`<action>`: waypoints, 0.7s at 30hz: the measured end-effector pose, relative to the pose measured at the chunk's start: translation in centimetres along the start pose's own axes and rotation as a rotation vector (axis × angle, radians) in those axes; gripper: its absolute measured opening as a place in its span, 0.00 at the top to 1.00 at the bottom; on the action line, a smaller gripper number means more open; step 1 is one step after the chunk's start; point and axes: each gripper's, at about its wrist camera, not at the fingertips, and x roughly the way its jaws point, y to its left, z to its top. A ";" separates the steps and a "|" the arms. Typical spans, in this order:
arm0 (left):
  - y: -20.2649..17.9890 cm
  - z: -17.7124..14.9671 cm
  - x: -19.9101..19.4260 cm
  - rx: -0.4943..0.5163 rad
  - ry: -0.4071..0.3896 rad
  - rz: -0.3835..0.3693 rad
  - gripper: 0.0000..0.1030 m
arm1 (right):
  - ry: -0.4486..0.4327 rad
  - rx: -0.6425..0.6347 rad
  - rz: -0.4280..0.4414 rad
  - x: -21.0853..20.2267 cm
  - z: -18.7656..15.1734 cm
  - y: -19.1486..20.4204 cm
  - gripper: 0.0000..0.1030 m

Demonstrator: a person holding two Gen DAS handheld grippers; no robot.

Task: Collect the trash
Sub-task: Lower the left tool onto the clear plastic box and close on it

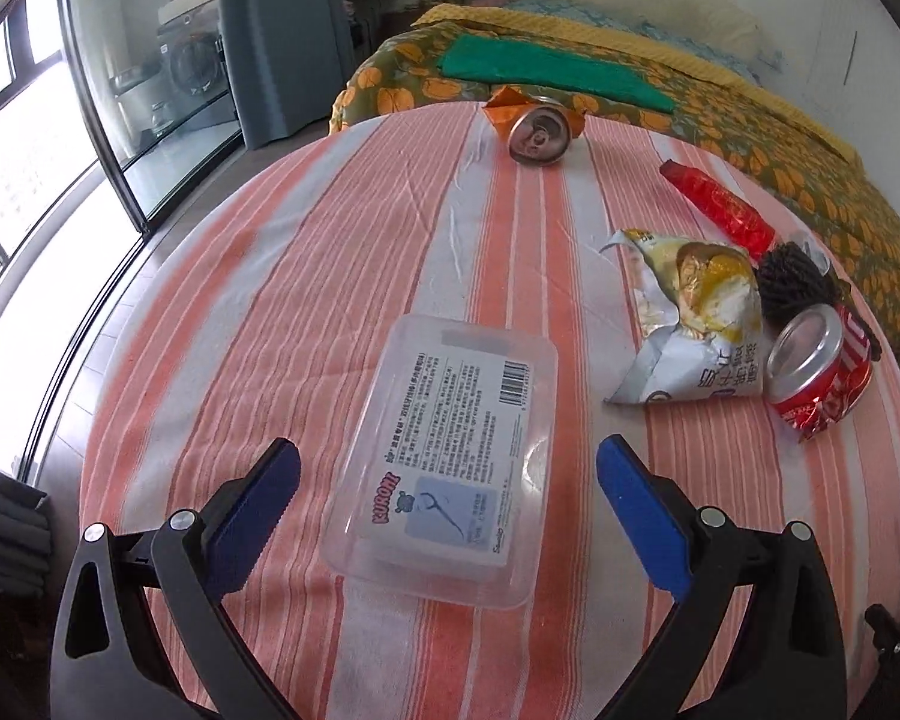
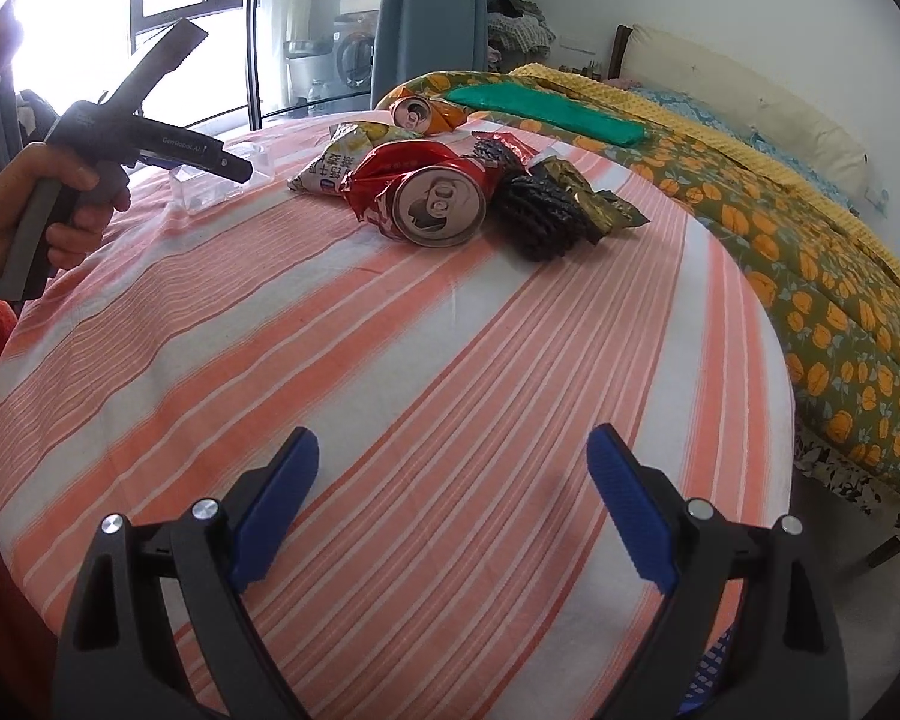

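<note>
A clear plastic box [image 1: 444, 462] with a printed label lies on the striped tablecloth [image 1: 330, 276], its near end between the open fingers of my left gripper [image 1: 447, 462]. To the right lie a white-yellow snack bag [image 1: 696, 324], a crushed red can [image 1: 816, 366], a black scrubber [image 1: 792, 288] and a red wrapper [image 1: 720, 204]. An orange can [image 1: 540, 132] lies at the far edge. My right gripper [image 2: 453, 456] is open and empty above the cloth, well short of the red can [image 2: 438, 204] and the scrubber [image 2: 540, 216].
A bed with an orange-flowered cover [image 2: 810, 252] and a green cloth [image 2: 546, 111] runs along the table's far right. A glass door [image 1: 150, 90] and windows stand at the left. The left gripper, held in a hand [image 2: 60, 192], shows at the right wrist view's left.
</note>
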 end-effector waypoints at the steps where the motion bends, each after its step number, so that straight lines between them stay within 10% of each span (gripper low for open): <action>1: -0.2 -0.1 0.3 0.012 0.006 0.008 0.05 | 0.002 0.000 0.000 0.1 0.1 0.0 0.14; 4: -0.8 -0.5 0.9 0.039 0.008 0.043 0.06 | 0.001 -0.004 -0.001 0.1 0.1 0.1 0.14; 10: -1.3 -0.9 0.1 0.036 -0.013 0.019 0.39 | 0.006 0.002 -0.008 0.0 0.0 -0.1 0.14; 21: -5.6 -5.8 -4.1 -0.014 -0.016 -0.080 0.39 | 0.000 0.022 -0.013 -0.3 0.0 -0.7 0.14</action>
